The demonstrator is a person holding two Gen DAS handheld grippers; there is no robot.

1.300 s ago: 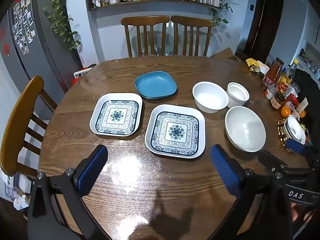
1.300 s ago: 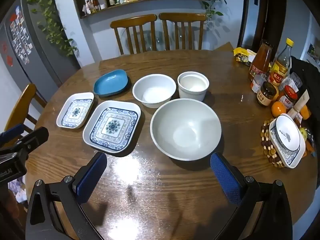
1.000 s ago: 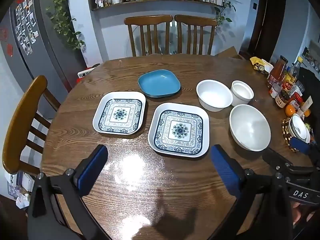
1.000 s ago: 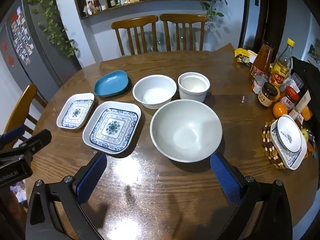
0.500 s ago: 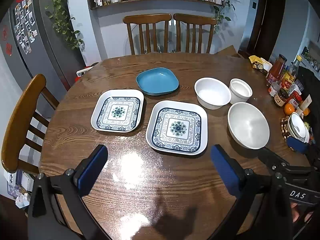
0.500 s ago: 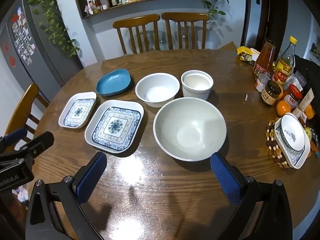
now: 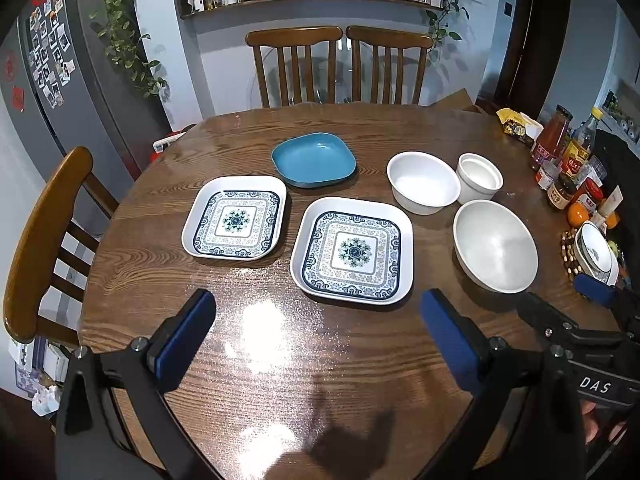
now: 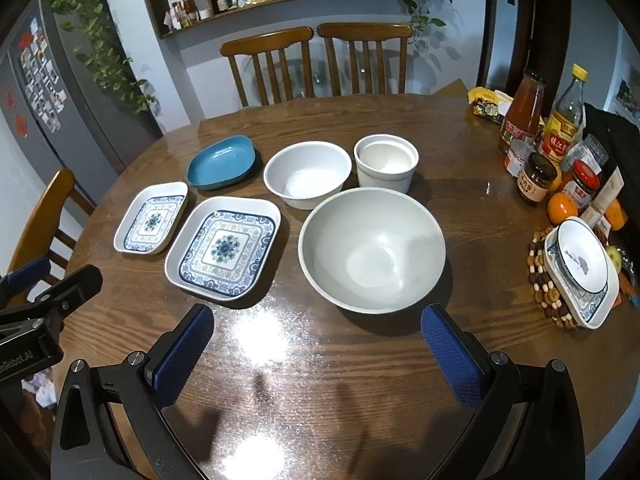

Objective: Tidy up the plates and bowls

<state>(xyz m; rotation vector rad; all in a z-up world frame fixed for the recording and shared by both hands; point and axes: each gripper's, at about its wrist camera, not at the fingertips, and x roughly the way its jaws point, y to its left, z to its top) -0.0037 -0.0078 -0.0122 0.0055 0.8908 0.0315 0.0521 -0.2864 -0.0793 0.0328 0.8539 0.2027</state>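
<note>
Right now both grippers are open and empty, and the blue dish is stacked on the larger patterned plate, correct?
Not quite. The blue dish sits by itself on the table, behind the larger patterned plate and apart from it, as the left wrist view shows. The rest holds: the left gripper and the right gripper are open and empty.

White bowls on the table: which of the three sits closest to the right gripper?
The largest white bowl, the wide one in the front row just beyond the right gripper. The medium bowl and the small straight-sided cup-like bowl sit behind it.
</note>
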